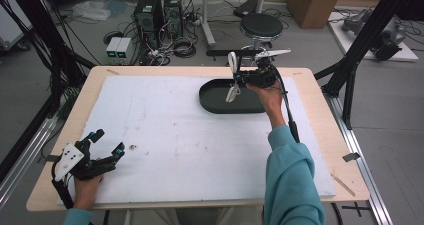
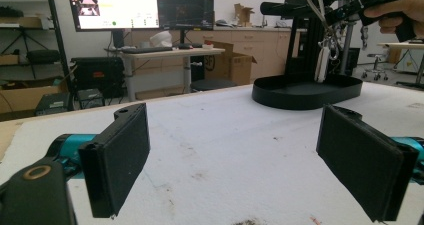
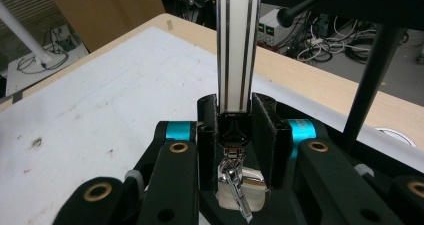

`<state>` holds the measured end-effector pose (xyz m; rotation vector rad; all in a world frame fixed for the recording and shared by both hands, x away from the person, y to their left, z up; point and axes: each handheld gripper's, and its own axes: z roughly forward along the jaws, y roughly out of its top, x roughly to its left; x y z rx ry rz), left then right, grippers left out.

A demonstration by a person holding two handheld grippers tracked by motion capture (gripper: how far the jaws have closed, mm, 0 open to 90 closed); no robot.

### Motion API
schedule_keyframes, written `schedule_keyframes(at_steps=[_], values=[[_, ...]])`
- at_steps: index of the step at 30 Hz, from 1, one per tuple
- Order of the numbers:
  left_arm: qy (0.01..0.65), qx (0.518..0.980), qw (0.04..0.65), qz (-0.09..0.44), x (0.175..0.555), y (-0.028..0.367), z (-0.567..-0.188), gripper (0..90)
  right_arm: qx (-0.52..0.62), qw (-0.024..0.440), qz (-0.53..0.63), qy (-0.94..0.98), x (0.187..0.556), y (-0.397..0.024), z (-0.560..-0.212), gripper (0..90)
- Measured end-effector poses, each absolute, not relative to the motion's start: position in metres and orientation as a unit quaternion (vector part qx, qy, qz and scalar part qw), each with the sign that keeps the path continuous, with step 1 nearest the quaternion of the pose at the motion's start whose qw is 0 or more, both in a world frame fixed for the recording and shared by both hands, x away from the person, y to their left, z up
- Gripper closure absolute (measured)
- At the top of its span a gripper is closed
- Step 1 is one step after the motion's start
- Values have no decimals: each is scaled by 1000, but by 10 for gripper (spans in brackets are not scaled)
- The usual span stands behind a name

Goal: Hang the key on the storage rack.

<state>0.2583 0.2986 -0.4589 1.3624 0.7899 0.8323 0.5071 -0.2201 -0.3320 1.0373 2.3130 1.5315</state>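
White strap [image 3: 238,50] clamped in right tool [image 3: 239,135].

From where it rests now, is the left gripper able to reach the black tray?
Probably yes. The left gripper is open at the near left corner, and only bare white mat lies between it and the black tray, though it sits far across the table.

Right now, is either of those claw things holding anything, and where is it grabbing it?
The right gripper is shut on a white strap, pinching its lower end just above the metal clasp, over the black tray. The left gripper is open, holding nothing.
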Motion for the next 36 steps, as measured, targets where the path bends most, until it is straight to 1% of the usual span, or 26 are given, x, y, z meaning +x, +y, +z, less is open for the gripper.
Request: schedule_keyframes(at_steps=[5,18,36], values=[[345,595,629,363,258,299,-459,143,357,83,516,774,512,-223,-336,745],[345,595,629,363,258,299,-459,143,369,82,516,769,521,-227,-345,744],[344,596,628,364,258,299,-459,143,391,80,552,733,528,-236,-350,743]])
